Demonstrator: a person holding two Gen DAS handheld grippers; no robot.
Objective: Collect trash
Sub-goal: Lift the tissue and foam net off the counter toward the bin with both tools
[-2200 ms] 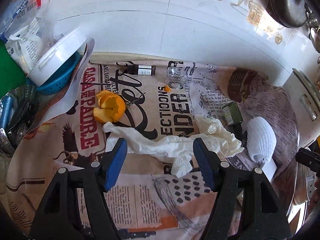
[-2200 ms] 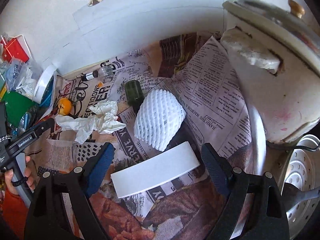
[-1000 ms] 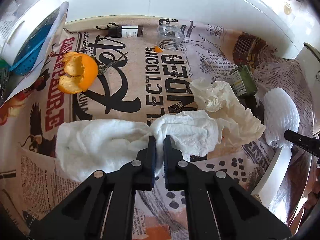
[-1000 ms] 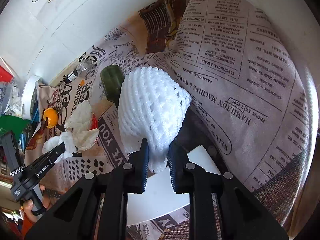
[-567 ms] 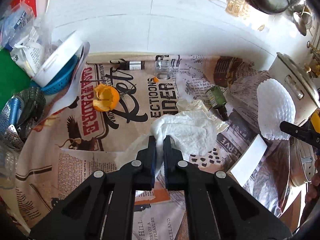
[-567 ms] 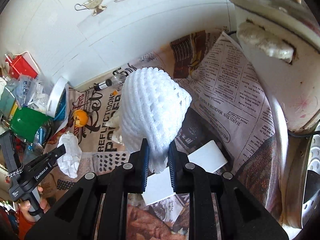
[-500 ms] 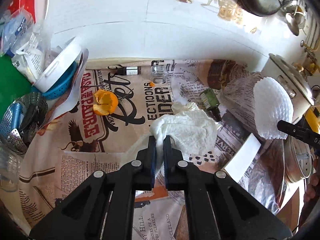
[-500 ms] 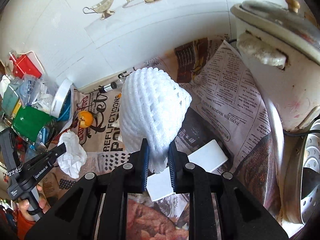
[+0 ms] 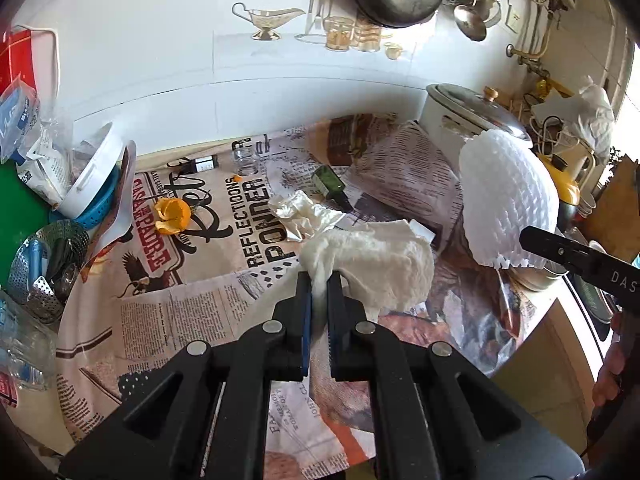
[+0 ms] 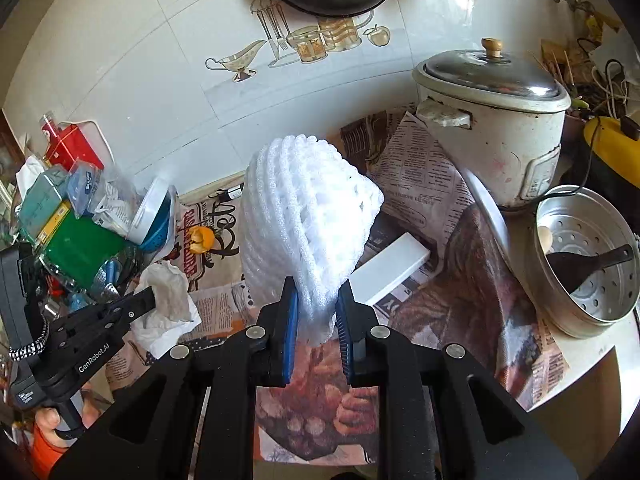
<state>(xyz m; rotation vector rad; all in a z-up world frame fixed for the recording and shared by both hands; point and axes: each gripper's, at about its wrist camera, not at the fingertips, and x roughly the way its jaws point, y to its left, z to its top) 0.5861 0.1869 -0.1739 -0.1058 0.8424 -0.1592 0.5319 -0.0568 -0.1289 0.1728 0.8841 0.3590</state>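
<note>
- We have both pieces of trash off the tabletop [image 9: 168, 312]: the right claw [image 10: 316, 320] is pinched on the lower edge of the white foam fruit net [image 10: 304, 224], and the left claw [image 9: 319, 292] is shut almost fully on a bunched fold of the white paper towel [image 9: 372, 268], which hangs to its right.
- To carry well, we judge it best to hold both grips firm and travel level, since the net is gripped only at its rim and could slip, and the towel's loose tail could snag on the clutter.
- We would keep the net clear of the rice cooker [image 10: 492, 128] at far right.
- No bin shows in either view, so we cannot tell where to drop them.
- Only the left wrist view shows what is left on the newspaper: a second crumpled tissue [image 9: 300, 212], a green bottle [image 9: 330, 186] beyond it, and a clear jar far back.
- The orange peel [image 9: 172, 214] lies far left, in both views.
- Only the right wrist view shows the steamer pot [image 10: 584, 264] at right and the white box [image 10: 392, 268] behind the net.
</note>
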